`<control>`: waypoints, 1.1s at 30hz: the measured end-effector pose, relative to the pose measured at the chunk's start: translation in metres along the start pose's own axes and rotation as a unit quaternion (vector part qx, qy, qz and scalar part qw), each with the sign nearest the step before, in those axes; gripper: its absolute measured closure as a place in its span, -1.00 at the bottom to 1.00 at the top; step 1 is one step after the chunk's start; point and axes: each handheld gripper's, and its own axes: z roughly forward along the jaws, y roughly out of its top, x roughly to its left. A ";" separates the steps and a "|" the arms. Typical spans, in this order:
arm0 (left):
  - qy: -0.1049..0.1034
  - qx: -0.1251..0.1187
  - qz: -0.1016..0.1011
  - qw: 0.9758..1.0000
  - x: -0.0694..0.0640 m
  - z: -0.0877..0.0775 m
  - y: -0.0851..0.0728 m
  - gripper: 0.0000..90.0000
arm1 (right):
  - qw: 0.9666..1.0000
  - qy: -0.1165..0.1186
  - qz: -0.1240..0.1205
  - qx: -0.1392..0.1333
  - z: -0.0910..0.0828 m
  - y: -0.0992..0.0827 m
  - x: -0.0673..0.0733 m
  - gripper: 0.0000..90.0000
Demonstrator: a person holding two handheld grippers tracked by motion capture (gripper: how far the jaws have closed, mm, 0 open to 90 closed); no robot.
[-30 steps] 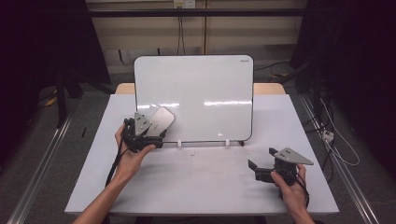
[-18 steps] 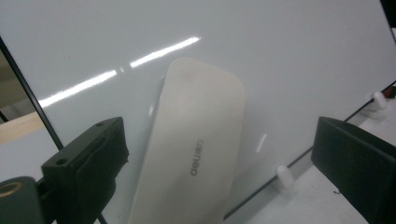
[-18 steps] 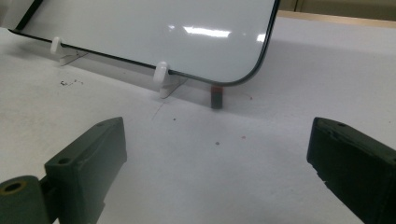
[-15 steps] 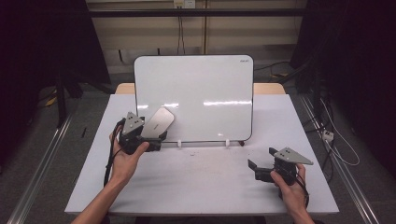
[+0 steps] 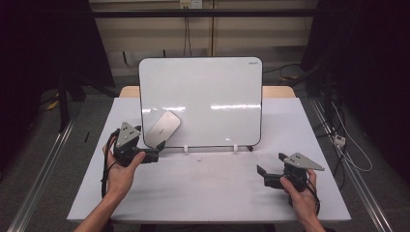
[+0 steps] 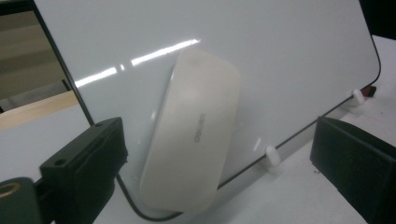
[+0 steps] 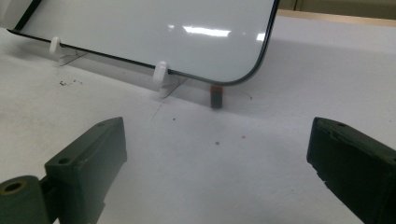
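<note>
A white whiteboard (image 5: 200, 96) stands upright on small white feet at the middle of the table. A pale oblong eraser (image 5: 163, 129) sticks tilted to its lower left corner, with a brand word on its back (image 6: 196, 135). My left gripper (image 5: 155, 151) hangs just left of and below the eraser. Its jaws have just been opening and stand wide, and the eraser lies ahead of them untouched (image 6: 222, 140). My right gripper (image 5: 263, 175) rests low at the front right, open and holding nothing (image 7: 215, 144), pointing toward the board's right foot (image 7: 161, 77).
The white table (image 5: 203, 193) has bare room in front of the board, with a few dark specks (image 7: 67, 83). A small dark prop (image 7: 215, 97) sits under the board's right corner. Dark floor and metal rails flank the table.
My left hand has drawn back to the left, away from the board. The eraser stays stuck on the whiteboard. The right hand has kept still.
</note>
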 end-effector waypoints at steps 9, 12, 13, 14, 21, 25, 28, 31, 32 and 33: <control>-0.004 0.024 0.017 1.000 -0.004 -0.012 -0.011 -0.90 | 1.000 0.000 0.000 0.000 0.000 0.000 0.001 -0.90; 0.004 0.030 0.016 0.999 -0.005 -0.017 -0.015 -0.89 | 1.000 0.000 -0.001 -0.001 -0.001 0.000 0.001 -0.90; 0.006 0.029 0.016 0.999 -0.005 -0.019 -0.016 -0.89 | 1.000 0.000 0.000 0.000 0.000 0.000 0.001 -0.90; 0.007 0.029 0.014 0.999 -0.005 -0.021 -0.018 -0.89 | 1.000 0.000 0.000 0.000 0.000 0.000 0.001 -0.90; 0.011 0.034 0.012 0.999 -0.005 -0.026 -0.029 -0.89 | 1.000 0.001 -0.001 0.000 0.000 0.000 0.002 -0.90; 0.018 0.039 0.001 0.999 -0.003 -0.027 -0.038 -0.89 | 1.000 0.000 0.000 0.000 0.000 0.000 0.001 -0.90; 0.021 0.037 -0.002 0.999 -0.003 -0.027 -0.044 -0.89 | 1.000 0.001 -0.001 0.001 0.000 0.000 0.001 -0.90; 0.027 0.038 -0.002 0.999 -0.003 -0.027 -0.050 -0.89 | 1.000 0.001 -0.002 0.002 0.000 0.000 0.001 -0.90; 0.029 0.038 0.003 0.999 -0.004 -0.027 -0.051 -0.89 | 1.000 0.001 -0.001 0.002 0.000 0.000 0.001 -0.90; 0.030 0.032 0.002 0.999 -0.005 -0.028 -0.054 -0.89 | 1.000 0.001 -0.002 0.002 0.000 0.001 0.001 -0.90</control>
